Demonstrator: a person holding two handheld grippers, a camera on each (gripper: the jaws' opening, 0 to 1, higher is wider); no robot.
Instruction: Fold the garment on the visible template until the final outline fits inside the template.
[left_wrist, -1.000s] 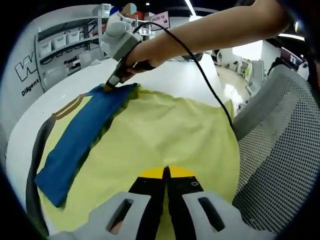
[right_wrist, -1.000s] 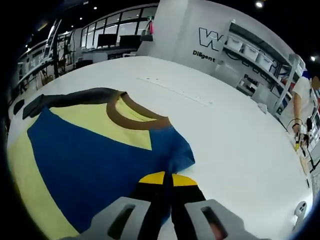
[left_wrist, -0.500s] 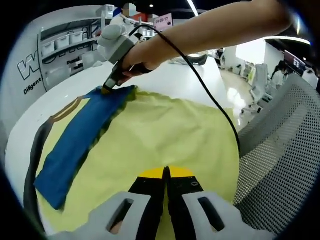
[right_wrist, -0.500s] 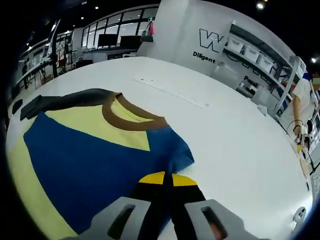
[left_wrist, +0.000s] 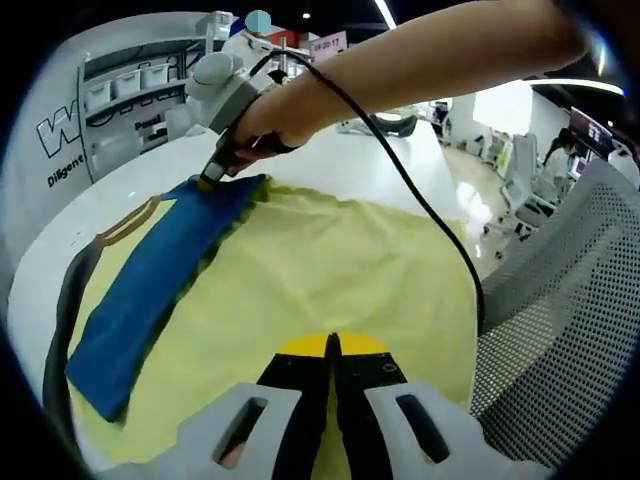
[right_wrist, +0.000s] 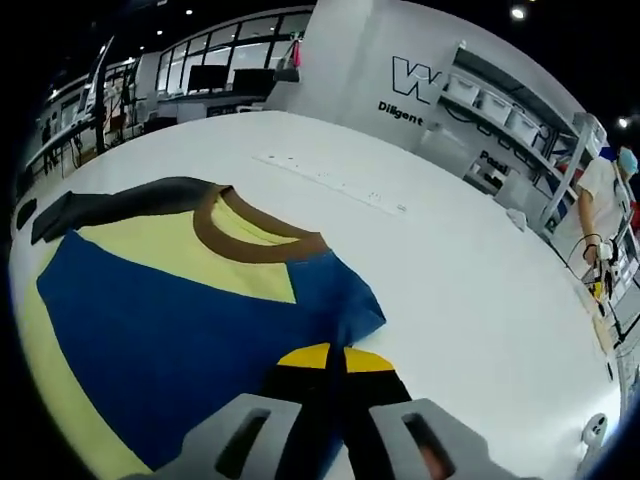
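Yellow cloth: the shirt (left_wrist: 330, 270) lies spread on the white table (right_wrist: 470, 290), soft and lightly creased, with a blue panel folded over along one side.
Shirt detail: blue front (right_wrist: 170, 330), brown ribbed collar (right_wrist: 250, 240), dark grey sleeve (right_wrist: 110, 200) stretched out flat on the table.
Left gripper (left_wrist: 331, 345): black jaws with yellow tips pressed together, the shirt's yellow edge pinched between them.
Right gripper (right_wrist: 334, 356): jaws closed on the blue corner of the shirt; from the left gripper view, its grey body (left_wrist: 215, 170) sits in a hand, with a black cable trailing back.
Writing: big "W" and "Diligent" (right_wrist: 400, 108) on the white wall, the rest cut off.
Around: grey shelves with white bins (right_wrist: 510, 120); a mesh chair back (left_wrist: 560, 330).
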